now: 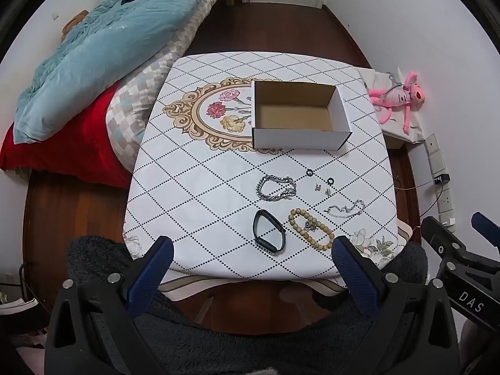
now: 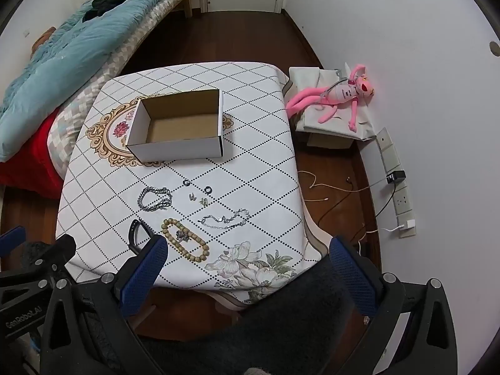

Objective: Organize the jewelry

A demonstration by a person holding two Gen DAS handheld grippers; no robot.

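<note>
Left tongs (image 1: 251,251): tipped steeply down over the near edge of the worktop (image 1: 200,187), jaws wide, nothing between them.
Right tongs (image 2: 247,251): same steep tilt, beside the left pair, jaws wide and empty.
Box (image 1: 298,115): open, empty, toward the far side of the worktop.
Jewelry: steel chain bracelet (image 1: 276,187), black band (image 1: 268,232), bead bracelet (image 1: 311,228), thin silver chain (image 1: 345,211) and small rings (image 1: 309,172) lie loose on the cloth between box and tongs.

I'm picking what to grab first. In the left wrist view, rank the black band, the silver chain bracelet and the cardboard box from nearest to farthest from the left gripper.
From the left gripper, open above the table's near edge:
1. Black band, just ahead of the fingertips.
2. Silver chain bracelet, mid-table beyond the band.
3. Cardboard box, empty, farthest back.
</note>
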